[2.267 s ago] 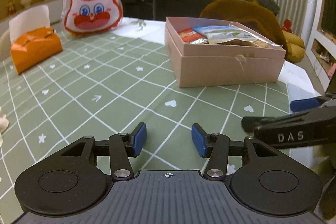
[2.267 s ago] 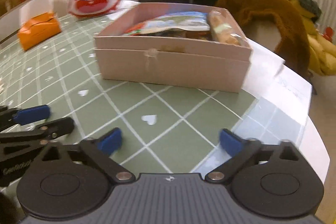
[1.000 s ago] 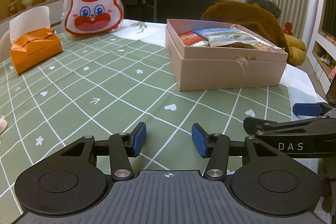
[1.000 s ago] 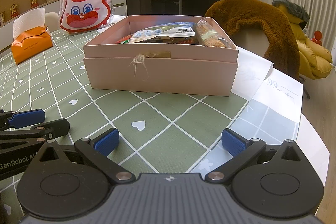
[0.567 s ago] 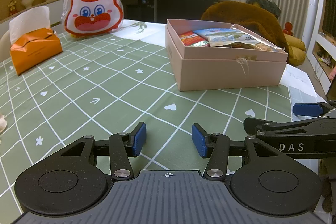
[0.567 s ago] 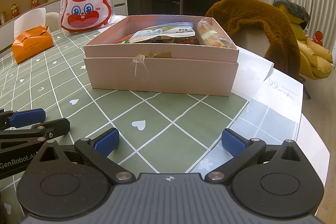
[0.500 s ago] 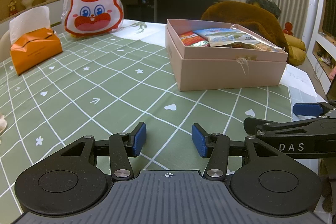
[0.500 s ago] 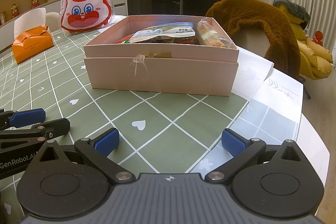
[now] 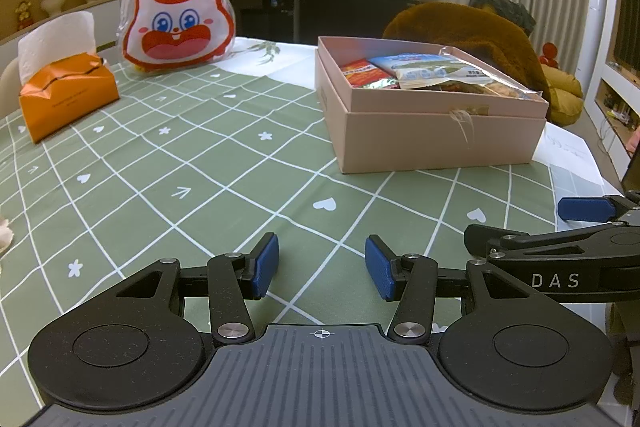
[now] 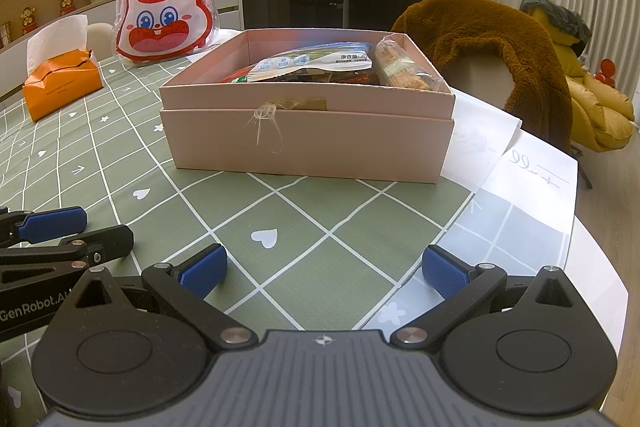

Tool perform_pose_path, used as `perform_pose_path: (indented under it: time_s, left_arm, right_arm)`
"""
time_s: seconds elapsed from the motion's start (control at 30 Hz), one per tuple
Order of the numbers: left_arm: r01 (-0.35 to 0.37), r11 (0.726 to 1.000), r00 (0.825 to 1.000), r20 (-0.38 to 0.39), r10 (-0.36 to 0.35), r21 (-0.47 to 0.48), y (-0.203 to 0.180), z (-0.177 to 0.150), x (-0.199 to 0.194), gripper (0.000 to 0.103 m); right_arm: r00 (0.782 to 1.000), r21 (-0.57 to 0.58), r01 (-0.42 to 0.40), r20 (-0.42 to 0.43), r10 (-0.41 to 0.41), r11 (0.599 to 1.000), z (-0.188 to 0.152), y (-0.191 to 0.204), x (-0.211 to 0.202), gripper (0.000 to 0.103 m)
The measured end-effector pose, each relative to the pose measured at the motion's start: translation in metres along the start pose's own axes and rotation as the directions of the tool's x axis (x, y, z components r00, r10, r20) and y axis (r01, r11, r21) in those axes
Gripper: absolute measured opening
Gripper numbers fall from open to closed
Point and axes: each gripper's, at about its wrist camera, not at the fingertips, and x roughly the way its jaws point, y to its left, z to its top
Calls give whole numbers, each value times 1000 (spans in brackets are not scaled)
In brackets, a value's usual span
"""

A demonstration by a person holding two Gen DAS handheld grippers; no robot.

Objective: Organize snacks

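The snacks are lying in shiny bags, red, white and blue, inside the open pink box sitting on the green table; the left gripper and right gripper are hovering nearby, jaws apart, holding nothing.

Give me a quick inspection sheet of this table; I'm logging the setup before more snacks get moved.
Surface: table under a green grid cloth, white sheets at its right edge.
Job's things: open pink box holding snack packets.
Clutter: orange tissue box, bunny bag, both far from the pink box.
Grippers: left gripper open, empty; right gripper open wider, empty; both low over the cloth.
Cables: nothing seen.
Surroundings: brown throw on a chair, shelves, curtains.
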Motion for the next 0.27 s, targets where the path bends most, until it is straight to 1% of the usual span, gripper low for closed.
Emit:
perform_pose_path:
  time_s: [0.23,0.27]
  left_arm:
    - [9,1000,1000,3,-9,-14,1,0,-1,53]
    - [8,1000,1000,3,-8,-19,2,0,-1,51]
  right_arm:
    - [1000,1,0,0,0,1000,0,0,0,103]
    - [1000,0,0,0,0,1000,0,0,0,103]
